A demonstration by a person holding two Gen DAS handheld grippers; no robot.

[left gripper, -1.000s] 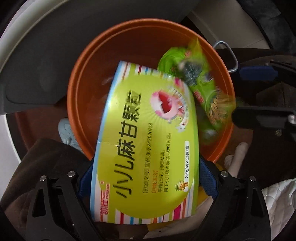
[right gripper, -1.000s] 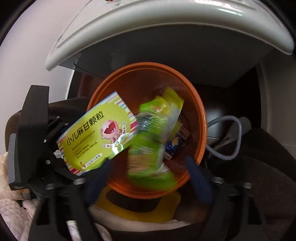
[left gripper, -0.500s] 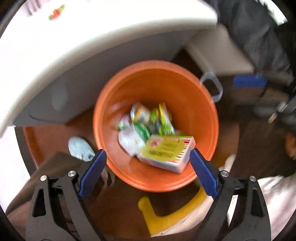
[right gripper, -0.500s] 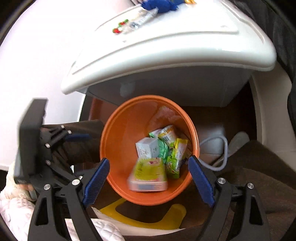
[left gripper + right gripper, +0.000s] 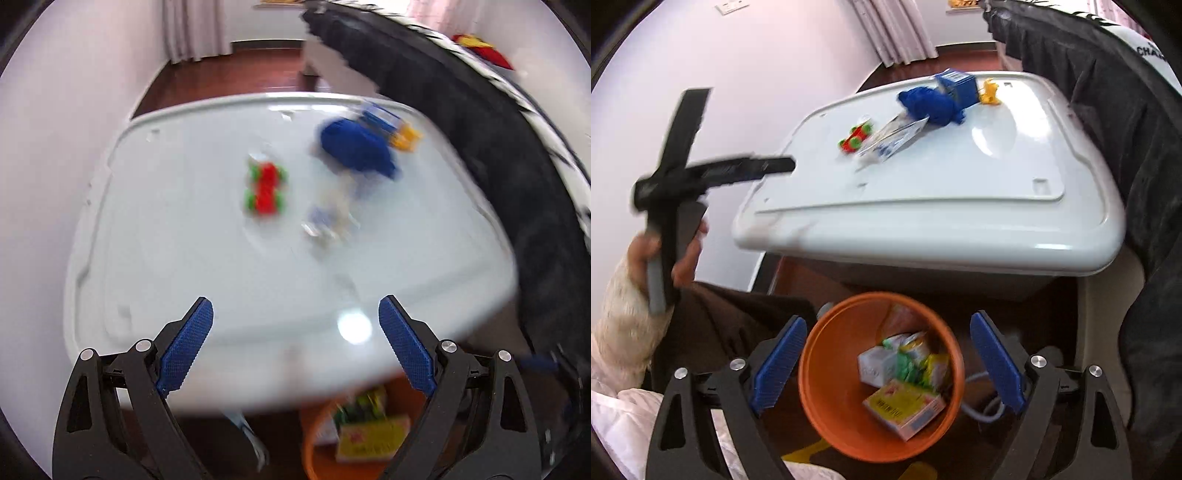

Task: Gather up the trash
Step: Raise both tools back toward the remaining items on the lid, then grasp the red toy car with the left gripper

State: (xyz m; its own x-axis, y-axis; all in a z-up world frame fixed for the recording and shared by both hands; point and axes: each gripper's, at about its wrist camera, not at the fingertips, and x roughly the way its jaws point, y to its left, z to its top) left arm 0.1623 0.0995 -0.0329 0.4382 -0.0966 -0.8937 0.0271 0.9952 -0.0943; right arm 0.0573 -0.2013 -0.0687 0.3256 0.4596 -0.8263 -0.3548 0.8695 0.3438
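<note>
My left gripper (image 5: pixel 295 347) is open and empty, hovering over the near edge of the white table (image 5: pixel 192 258). On the table lie a red-and-green toy (image 5: pixel 265 188), a clear wrapper (image 5: pixel 328 218), a blue cloth (image 5: pixel 356 149) and a blue box (image 5: pixel 955 86). Lower down, my right gripper (image 5: pixel 886 365) is above the orange bin (image 5: pixel 820 387); its jaws are opening and nothing is between them. Inside the bin are a yellow-green medicine box (image 5: pixel 905 406), a white box (image 5: pixel 873 365) and green packets (image 5: pixel 908 365).
The bin stands on the dark wood floor under the table's front edge. A dark garment (image 5: pixel 1108 129) hangs along the right side. A white cable (image 5: pixel 982 413) lies beside the bin. A person's hand (image 5: pixel 639 254) holds the left gripper at the left.
The yellow-green box and the green packet, between the fingers a second ago, now lie in the bin. Both grippers rose; the left one swung up from the bin to the tabletop.
</note>
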